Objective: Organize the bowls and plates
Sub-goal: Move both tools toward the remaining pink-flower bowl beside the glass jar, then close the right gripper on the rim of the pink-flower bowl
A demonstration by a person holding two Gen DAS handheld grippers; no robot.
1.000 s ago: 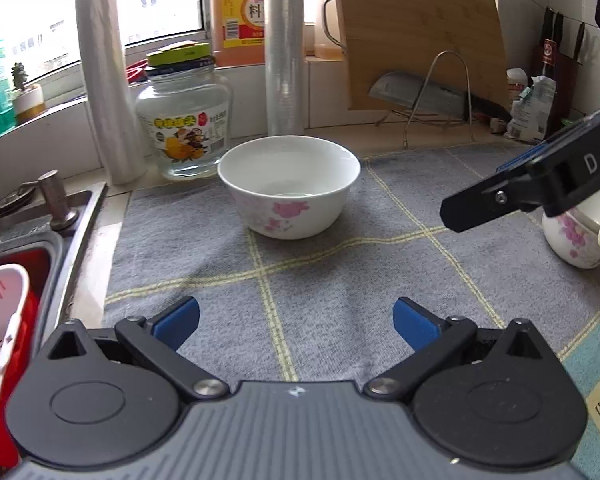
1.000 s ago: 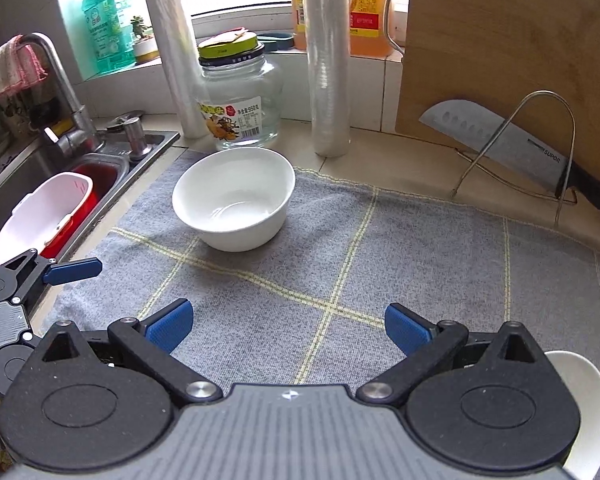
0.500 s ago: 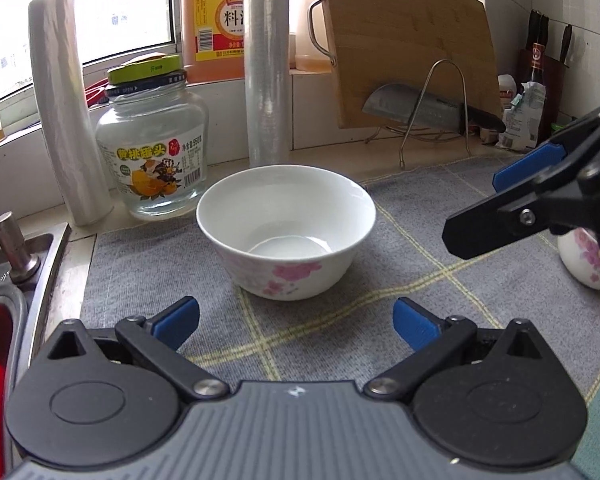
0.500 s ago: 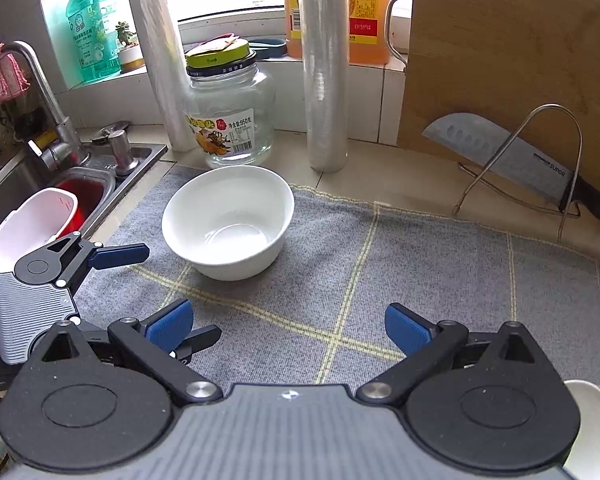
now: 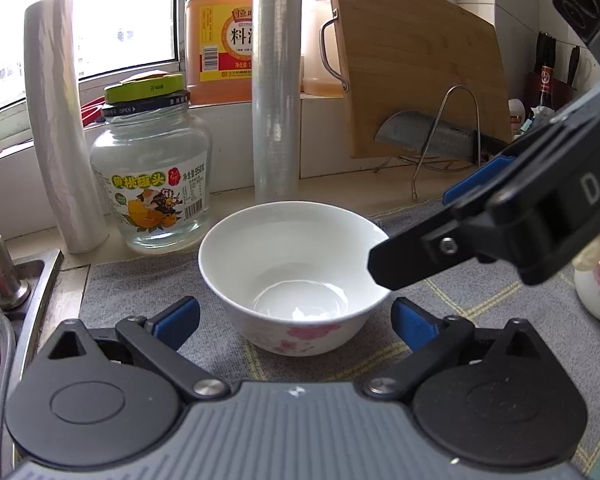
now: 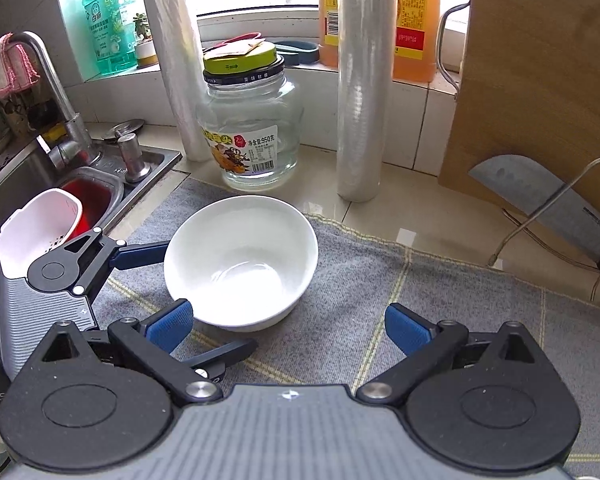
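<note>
mostly grey checked mat [image 6: 440, 304], tiled counter [image 6: 412, 216]

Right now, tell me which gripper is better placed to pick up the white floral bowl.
Left. The left gripper already straddles the white floral bowl, its jaws closing around it with pads not yet touching. The right gripper hangs open beside the bowl, over the grey mat.

Pale tiled worktop [image 6: 384, 188], spread with a grey checked mat [image 6: 440, 300]. On the mat: white bowl [image 6: 240, 260] (pink flowers outside). On bare tile behind: glass jar [image 6: 252, 136], two film rolls [image 6: 358, 80], knife rack [image 6: 560, 216].
</note>
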